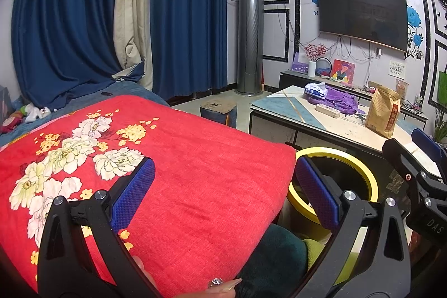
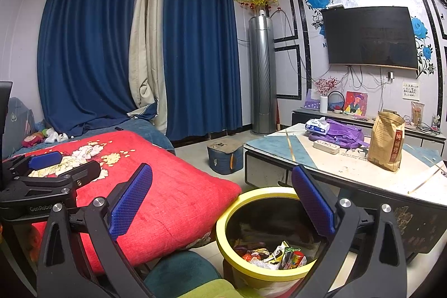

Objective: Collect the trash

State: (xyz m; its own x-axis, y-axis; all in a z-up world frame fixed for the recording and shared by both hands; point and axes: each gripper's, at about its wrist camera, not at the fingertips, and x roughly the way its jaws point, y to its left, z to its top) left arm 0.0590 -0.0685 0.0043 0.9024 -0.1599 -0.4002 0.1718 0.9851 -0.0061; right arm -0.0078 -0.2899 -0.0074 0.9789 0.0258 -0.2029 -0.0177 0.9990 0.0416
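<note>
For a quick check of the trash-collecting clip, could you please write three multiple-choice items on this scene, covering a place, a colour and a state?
1. Where does the trash bin stand?
A. On the floor between the red quilt and the coffee table
B. On the coffee table
C. Beside the television

2. What colour is the bin's rim?
A. Blue
B. Yellow
C. Red

3. How is the right gripper now?
A. Shut on a wrapper
B. Shut on nothing
C. Open and empty

Answers: 1 A, the bin sits low between quilt edge and table front; 2 B, a yellow ring circles its dark inside, where wrappers lie; 3 C, its blue jaws stand wide apart with nothing between them.
</note>
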